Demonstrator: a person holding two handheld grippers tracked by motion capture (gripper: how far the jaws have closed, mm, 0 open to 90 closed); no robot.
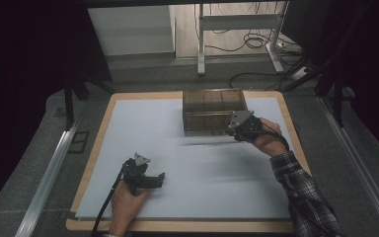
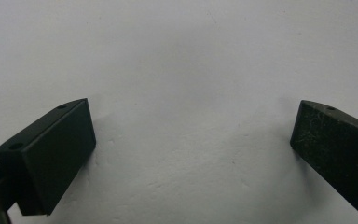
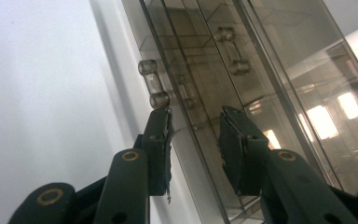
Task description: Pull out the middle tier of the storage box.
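Smoky-brown, see-through plastic makes up the boxy drawer cabinet (image 1: 214, 111) that stands toward the far edge of the surface (image 1: 128, 128), a matt pale sheet laid over a light wooden board with rounded corners. Its walls are thin, glossy and flat, with inner dividers showing through and room lights mirrored in them. In the right gripper view the cabinet's front (image 3: 242, 93) carries small clear bar handles on round posts (image 3: 154, 84), smooth and glassy.

At the cabinet's near right corner is the right hand-held gripper (image 1: 232, 129), held by a hand in a checked sleeve. Its black, blocky jaws stand a narrow way apart, astride a thin front edge of the cabinet; the left pad's tip sits just below one clear handle post, and whether the pads press the plastic I cannot tell.

Well apart from the cabinet, near the front of the surface, rests the left hand-held gripper (image 1: 154, 180). Its two dull black wedge-shaped jaws stand wide, with bare pale sheet between them.
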